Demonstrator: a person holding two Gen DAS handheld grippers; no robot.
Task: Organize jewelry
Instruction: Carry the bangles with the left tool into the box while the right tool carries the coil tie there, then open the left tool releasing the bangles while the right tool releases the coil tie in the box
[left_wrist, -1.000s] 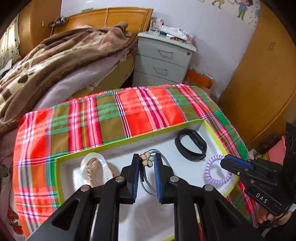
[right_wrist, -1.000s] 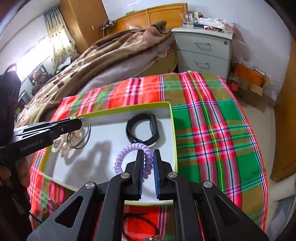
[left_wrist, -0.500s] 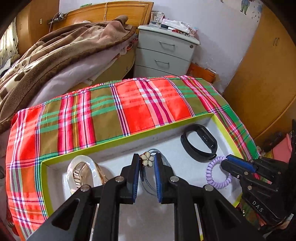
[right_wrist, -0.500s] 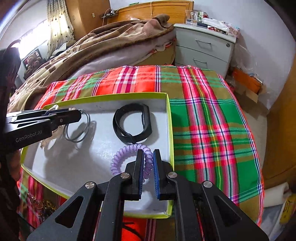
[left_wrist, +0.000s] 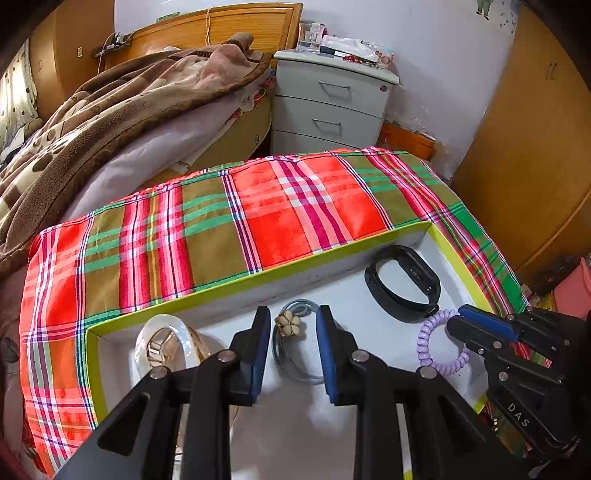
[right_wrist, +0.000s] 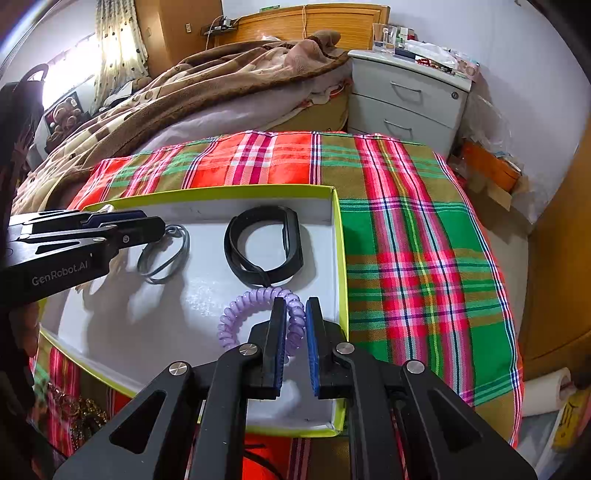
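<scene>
A white tray with a lime-green rim (left_wrist: 221, 291) (right_wrist: 341, 258) lies on a plaid cloth. My left gripper (left_wrist: 293, 314) (right_wrist: 147, 223) hangs over its middle with jaws opening. A grey hair tie with a cream flower (left_wrist: 289, 325) lies between them on the tray floor, and neither pad touches it. My right gripper (right_wrist: 295, 306) (left_wrist: 461, 321) is shut on a purple spiral hair tie (right_wrist: 236, 317) (left_wrist: 424, 347) near the tray's right side. A black wristband (left_wrist: 402, 284) (right_wrist: 264, 251) lies just beyond it. A clear bangle (left_wrist: 162, 347) sits at the tray's left end.
The plaid cloth (left_wrist: 295, 214) covers the table beyond and right of the tray. A bed with a brown blanket (left_wrist: 110, 118) and a grey nightstand (left_wrist: 332, 99) stand behind. A wooden wardrobe (left_wrist: 535, 147) is at the right. Loose gold jewelry (right_wrist: 74, 410) lies outside the tray's near-left corner.
The left jaws have spread apart and let go of the flower hair tie, which now rests on the tray floor. The right gripper still grips the purple tie in about the same place.
</scene>
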